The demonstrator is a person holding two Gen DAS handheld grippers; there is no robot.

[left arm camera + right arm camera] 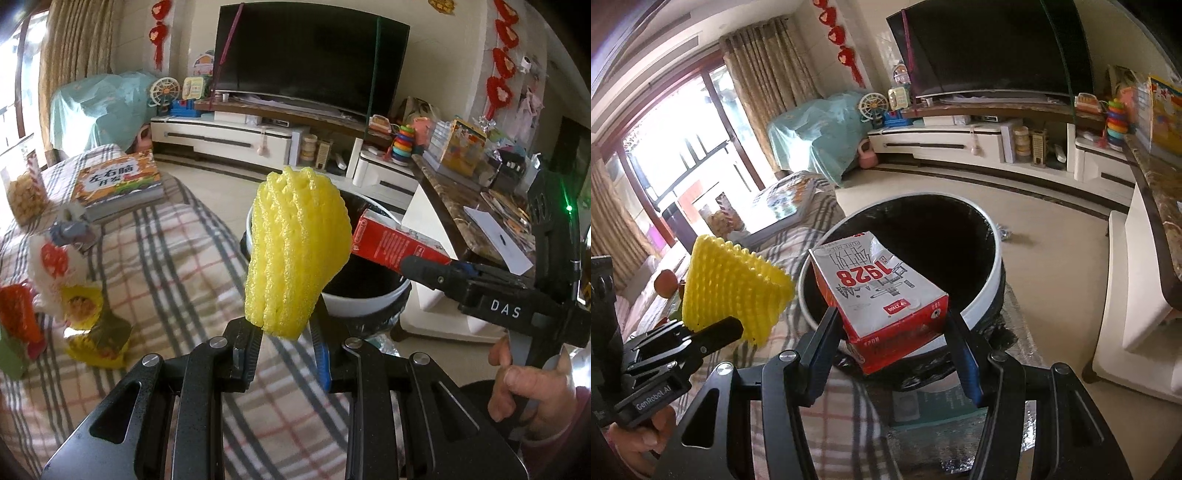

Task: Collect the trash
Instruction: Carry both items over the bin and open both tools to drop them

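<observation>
The left claw is clamped on the lower end of a yellow foam net, which stands up out of its jaws, in front of the near edge of the bin. The right claw grips a red and white milk carton by its two sides, the carton tilted, with its far end reaching over the bin's white rim. The bin is round, white outside and lined in black, and stands just beside a surface covered with a checked cloth. More rubbish lies on that cloth at the left: a yellow wrapper, a red wrapper and a white foam net. A book lies farther back. A hand holds the right claw's handle.
</observation>
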